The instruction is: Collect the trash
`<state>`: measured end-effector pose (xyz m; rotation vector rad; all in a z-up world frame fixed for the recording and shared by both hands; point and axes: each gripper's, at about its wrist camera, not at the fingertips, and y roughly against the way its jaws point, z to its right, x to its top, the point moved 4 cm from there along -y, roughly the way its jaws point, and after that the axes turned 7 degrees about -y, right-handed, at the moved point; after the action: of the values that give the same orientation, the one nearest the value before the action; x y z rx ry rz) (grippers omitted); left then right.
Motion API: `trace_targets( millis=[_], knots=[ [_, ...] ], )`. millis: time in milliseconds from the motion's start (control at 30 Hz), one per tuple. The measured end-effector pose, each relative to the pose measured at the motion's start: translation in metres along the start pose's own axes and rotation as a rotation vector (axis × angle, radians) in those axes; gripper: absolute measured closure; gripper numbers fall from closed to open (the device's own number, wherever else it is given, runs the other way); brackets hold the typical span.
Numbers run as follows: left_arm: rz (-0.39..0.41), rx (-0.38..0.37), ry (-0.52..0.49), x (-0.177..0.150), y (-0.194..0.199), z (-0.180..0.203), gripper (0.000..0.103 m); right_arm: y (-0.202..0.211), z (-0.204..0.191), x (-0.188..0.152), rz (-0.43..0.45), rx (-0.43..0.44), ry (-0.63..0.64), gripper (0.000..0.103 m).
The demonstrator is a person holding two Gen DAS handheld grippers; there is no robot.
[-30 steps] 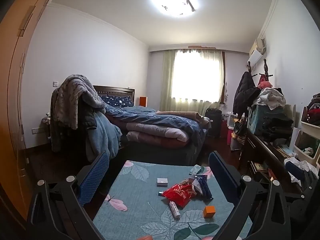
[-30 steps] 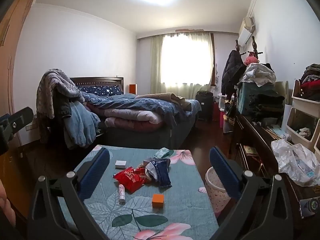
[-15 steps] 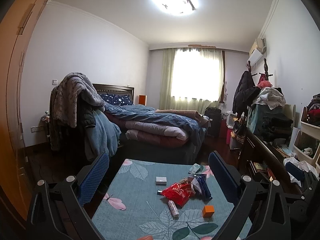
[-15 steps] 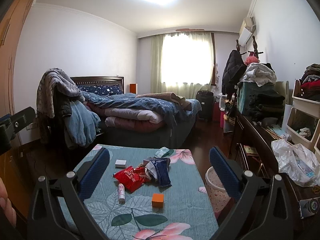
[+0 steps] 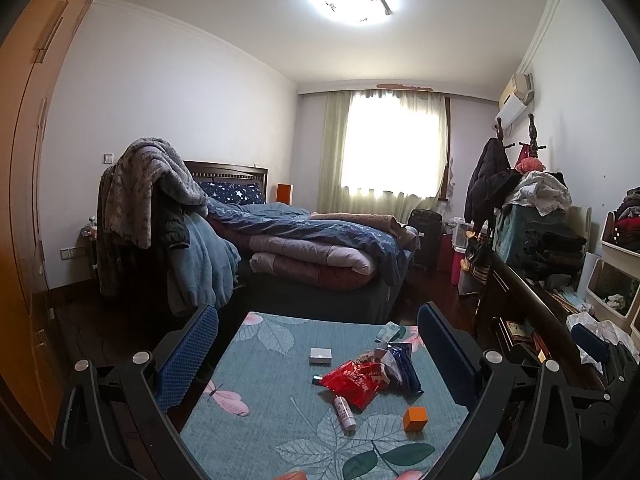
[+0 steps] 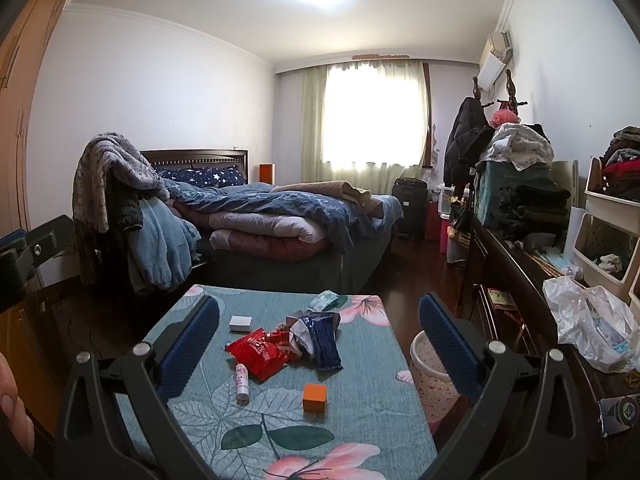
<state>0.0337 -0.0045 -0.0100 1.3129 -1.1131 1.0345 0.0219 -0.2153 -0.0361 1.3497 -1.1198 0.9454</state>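
Here both my claws, left claw (image 5: 316,344) and right claw (image 6: 320,332), hang wide and empty above the tabletop (image 6: 360,400), so I'd lower the right onto the red wrapper (image 6: 259,353) just left of the pink bin (image 6: 430,376).

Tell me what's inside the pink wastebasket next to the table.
Only the pink wastebasket's rim and a strip of pale inner wall show. The right hand-held gripper's finger covers most of its opening, so any contents can't be seen.
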Motion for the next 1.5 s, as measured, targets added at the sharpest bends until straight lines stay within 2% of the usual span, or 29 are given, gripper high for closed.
trace_targets(
  millis=[467, 1133, 1500],
  knots=[
    [-0.017, -0.004, 0.005, -0.016, -0.006, 0.007, 0.004, -0.010, 0.001, -0.005, -0.024, 0.002, 0.005, 0.003],
    [-0.029, -0.003, 0.008, -0.013, -0.011, 0.006, 0.004, -0.013, 0.008, -0.008, -0.034, 0.000, -0.008, 0.003],
    [-0.102, -0.022, 0.014, -0.031, -0.051, 0.020, 0.004, -0.055, 0.013, -0.021, -0.095, -0.004, -0.031, 0.003]
  ],
)
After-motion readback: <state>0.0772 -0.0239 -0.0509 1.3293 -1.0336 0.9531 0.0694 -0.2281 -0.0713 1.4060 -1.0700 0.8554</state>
